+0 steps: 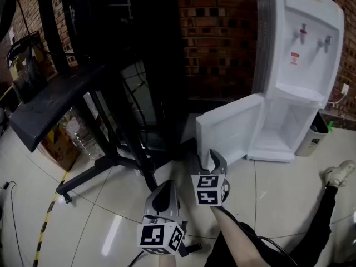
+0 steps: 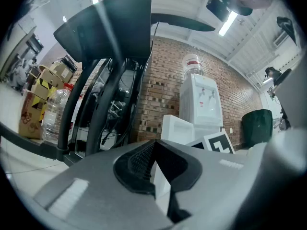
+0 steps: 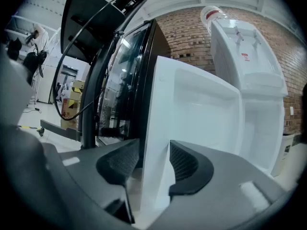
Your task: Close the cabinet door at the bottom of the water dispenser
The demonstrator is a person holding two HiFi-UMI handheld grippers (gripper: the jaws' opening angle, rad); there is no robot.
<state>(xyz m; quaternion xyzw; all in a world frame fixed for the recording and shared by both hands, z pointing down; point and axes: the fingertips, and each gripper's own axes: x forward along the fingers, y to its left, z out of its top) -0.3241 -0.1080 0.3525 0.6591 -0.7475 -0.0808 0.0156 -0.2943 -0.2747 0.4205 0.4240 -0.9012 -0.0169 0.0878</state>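
The white water dispenser (image 1: 300, 38) stands against the brick wall. Its bottom cabinet door (image 1: 231, 127) is swung wide open to the left, baring the empty white compartment (image 1: 283, 127). My right gripper (image 1: 214, 159) is at the door's free edge. In the right gripper view the door (image 3: 201, 104) runs edge-on between the jaws of the right gripper (image 3: 154, 152). The right pad lies against the edge and a thin gap shows at the left pad. My left gripper (image 1: 162, 191) hangs lower and nearer, clear of the door, its tips (image 2: 153, 143) together on nothing.
A black stand with a tilted shelf (image 1: 55, 102) and floor legs (image 1: 105, 168) fills the left, close to the open door. Water bottles (image 1: 83, 135) and a cardboard box (image 1: 58, 143) sit under it. A small bin (image 1: 314, 132) stands right of the dispenser. A person's shoe (image 1: 339, 174) is lower right.
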